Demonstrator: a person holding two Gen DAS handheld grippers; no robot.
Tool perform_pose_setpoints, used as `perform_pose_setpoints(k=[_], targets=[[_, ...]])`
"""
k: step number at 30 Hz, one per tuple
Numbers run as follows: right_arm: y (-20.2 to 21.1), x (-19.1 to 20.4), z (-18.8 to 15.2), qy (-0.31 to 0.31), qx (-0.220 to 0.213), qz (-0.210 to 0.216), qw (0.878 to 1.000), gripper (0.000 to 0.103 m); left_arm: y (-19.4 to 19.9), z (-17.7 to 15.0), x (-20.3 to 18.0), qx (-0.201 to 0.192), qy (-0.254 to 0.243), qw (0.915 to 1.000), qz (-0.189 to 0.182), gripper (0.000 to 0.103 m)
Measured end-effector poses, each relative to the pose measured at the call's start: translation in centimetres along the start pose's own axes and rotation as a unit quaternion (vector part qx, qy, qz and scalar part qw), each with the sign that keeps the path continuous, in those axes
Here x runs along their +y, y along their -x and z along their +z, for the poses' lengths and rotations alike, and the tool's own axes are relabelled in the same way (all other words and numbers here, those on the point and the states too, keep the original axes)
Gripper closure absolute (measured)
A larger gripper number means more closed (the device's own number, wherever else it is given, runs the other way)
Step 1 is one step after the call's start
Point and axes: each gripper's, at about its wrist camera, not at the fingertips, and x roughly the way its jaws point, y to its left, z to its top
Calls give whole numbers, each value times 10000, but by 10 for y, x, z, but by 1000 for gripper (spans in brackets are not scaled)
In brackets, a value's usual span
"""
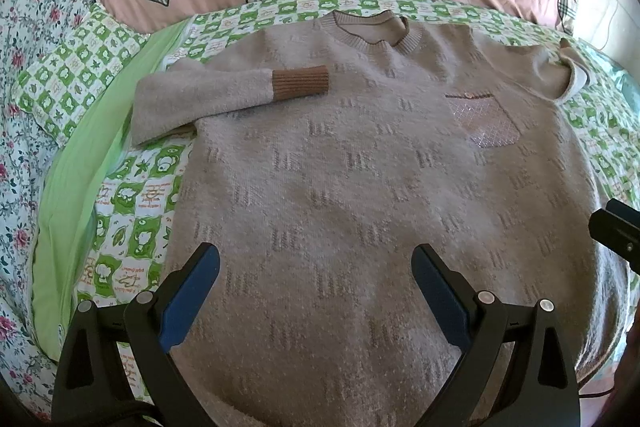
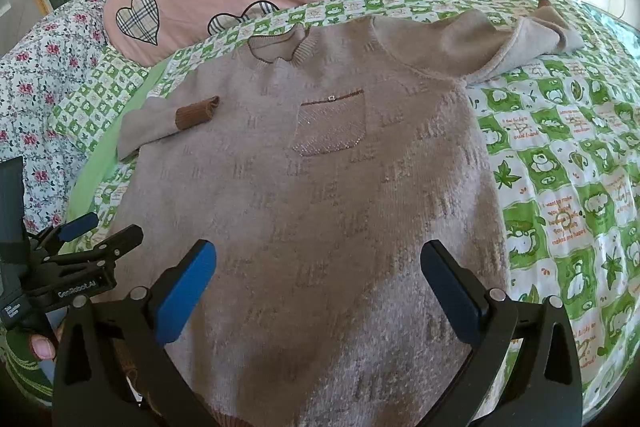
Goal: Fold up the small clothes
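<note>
- A beige sweater [image 1: 360, 167] lies flat, front up, on a green-checked sheet [image 2: 560, 187].
- One sleeve [image 1: 224, 95] is folded across its chest; the other sleeve [image 2: 520, 39] is bunched, its cuff barely visible.
- The left gripper [image 1: 316, 267] and right gripper [image 2: 318, 263] hover with fingers apart, holding nothing.
- The hem is cut off below.

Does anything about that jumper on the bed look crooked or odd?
Yes: the sweater lies unevenly. One sleeve is folded in across the chest, brown cuff on top, while the other sleeve is still flung outward and crumpled.
</note>
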Motion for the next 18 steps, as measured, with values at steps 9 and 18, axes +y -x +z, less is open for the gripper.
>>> perform_pose_setpoints(k=[9,18], targets=[[1,-4,2,-140,43,121,9998,1,-1,3,-2,26,-18,10000,-41,6],[1,-12,7,-218,-18,62,9997,1,-7,7,-5,79,-32,9999,-105,6]])
